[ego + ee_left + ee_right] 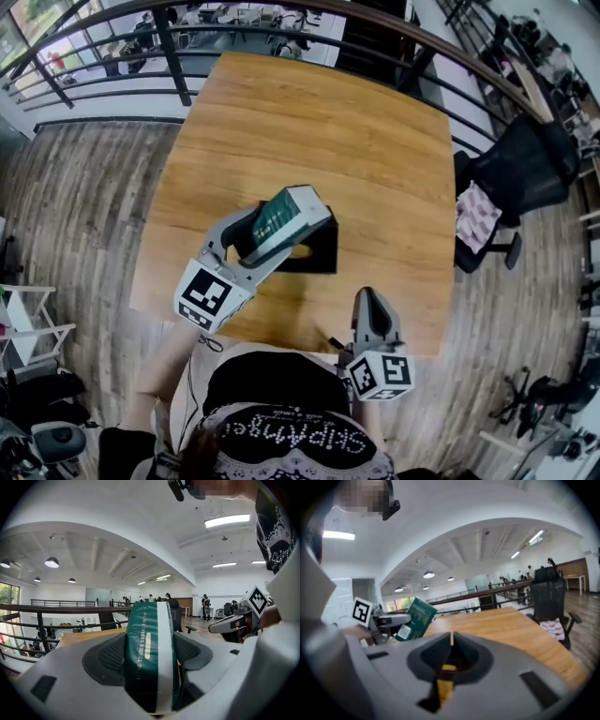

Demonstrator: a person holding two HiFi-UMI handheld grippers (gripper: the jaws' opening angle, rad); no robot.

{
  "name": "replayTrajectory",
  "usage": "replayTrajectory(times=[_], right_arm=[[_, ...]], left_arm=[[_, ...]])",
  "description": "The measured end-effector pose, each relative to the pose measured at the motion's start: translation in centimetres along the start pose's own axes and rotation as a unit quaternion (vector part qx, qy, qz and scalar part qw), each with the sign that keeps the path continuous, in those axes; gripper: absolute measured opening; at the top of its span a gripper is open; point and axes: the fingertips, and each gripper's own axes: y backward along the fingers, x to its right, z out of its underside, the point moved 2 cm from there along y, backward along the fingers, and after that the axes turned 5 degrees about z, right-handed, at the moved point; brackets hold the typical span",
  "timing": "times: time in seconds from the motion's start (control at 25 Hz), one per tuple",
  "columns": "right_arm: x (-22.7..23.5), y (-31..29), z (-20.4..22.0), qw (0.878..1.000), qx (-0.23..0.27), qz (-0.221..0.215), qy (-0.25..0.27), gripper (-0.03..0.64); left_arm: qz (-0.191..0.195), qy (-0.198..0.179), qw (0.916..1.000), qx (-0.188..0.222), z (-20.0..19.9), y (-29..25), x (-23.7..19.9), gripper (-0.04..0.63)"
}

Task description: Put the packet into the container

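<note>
Grips a green packet (279,217) in the left claw (270,231), jaws pressed on its two broad faces about mid-length, white strip and gold lettering turned to the claw's own camera. Hangs it tilted above a black container (319,251) that stands near the near edge of the desk (309,122), roughly midway along that edge. Cannot tell from the head view whether the packet's lower end touches the container's rim or clears it. Rests the right claw (371,300) low by the near edge, toward the right corner, jaws closed together on nothing, apart from the container.

Looks light and fairly soft: glossy, puffy skin, so probably slippery and apt to slide or twist if the squeeze slackens. Seems best taken as here, across the middle of the flat faces rather than by a corner or a sealed end, where likely to flop. Calls for lining the long side up with the opening and lowering before letting go; otherwise risks catching on the rim or nudging the container. Shows a railing (112,47) beyond the far edge and an office chair (525,169) off the right edge.
</note>
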Motion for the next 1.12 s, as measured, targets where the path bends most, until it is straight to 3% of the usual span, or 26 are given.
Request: replayTrajectory(times=[0.28,0.64,1.12], right_arm=[[0.6,0.5,0.5,1.000,-0.004,0.008,-0.007,0.038],[1.5,1.4,1.3,0.999,-0.009,0.028,-0.016,0.038],[3.1,2.4,1.4,0.999,-0.010,0.046,-0.022,0.039]], left_arm=[[0.028,0.006,0.9991,-0.032,2.0,-1.8,0.3,0.344],[0.055,-0.016,0.9954,-0.077,4.9,-3.5,1.3,0.344],[0.064,-0.047,0.9896,-0.120,7.2,-4.7,1.6,0.344]])
